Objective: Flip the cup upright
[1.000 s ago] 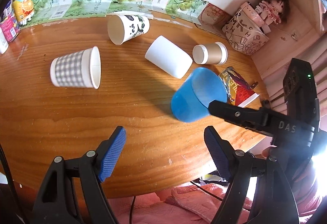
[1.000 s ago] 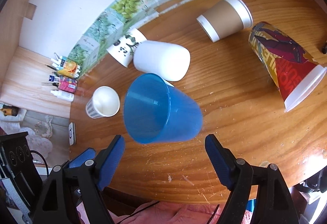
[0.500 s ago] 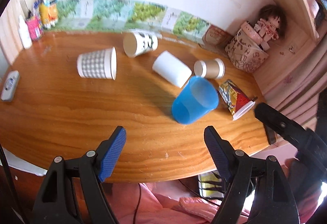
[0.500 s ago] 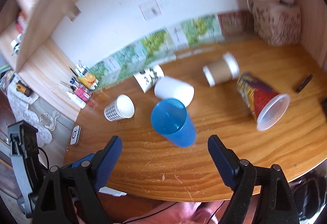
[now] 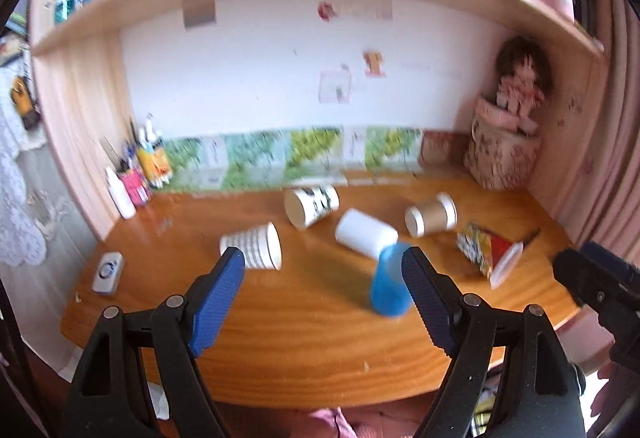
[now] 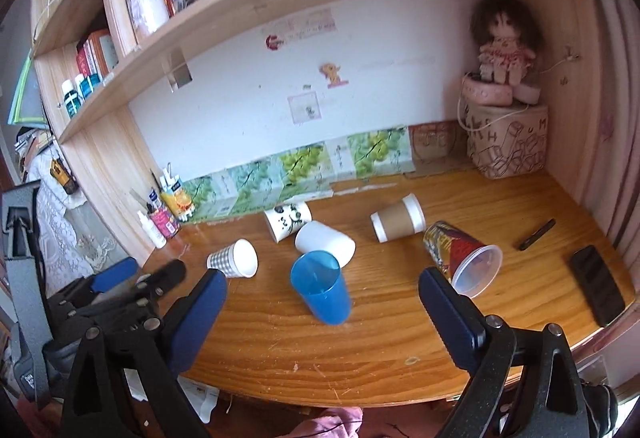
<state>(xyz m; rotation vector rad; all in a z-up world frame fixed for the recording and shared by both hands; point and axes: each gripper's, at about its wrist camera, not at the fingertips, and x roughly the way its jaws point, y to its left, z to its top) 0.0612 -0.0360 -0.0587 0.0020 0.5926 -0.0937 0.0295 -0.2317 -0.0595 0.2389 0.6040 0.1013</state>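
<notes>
A blue plastic cup (image 6: pixel 322 289) stands upright, mouth up, near the middle of the wooden desk (image 6: pixel 400 338); it also shows in the left wrist view (image 5: pixel 387 288). Around it lie tipped cups: a checked one (image 6: pixel 234 259), a white one (image 6: pixel 326 244), a panda-print one (image 6: pixel 286 224), a brown lidded one (image 6: pixel 398 224) and a colourful clear-rimmed one (image 6: pixel 460 258). My left gripper (image 5: pixel 324 298) and right gripper (image 6: pixel 322 318) are both open and empty, held back off the desk's front edge.
A black phone (image 6: pixel 598 288) and a dark pen (image 6: pixel 536 234) lie at the desk's right. A basket with a doll (image 6: pixel 506 134) fills the back right corner. Bottles and pens (image 6: pixel 164 214) stand back left. A small white remote (image 5: pixel 107 272) lies at the left edge.
Both grippers have pulled back and up from the desk, so the shelves come into view. The blue cup, tilted a second ago beside the right gripper, now stands upright alone.
</notes>
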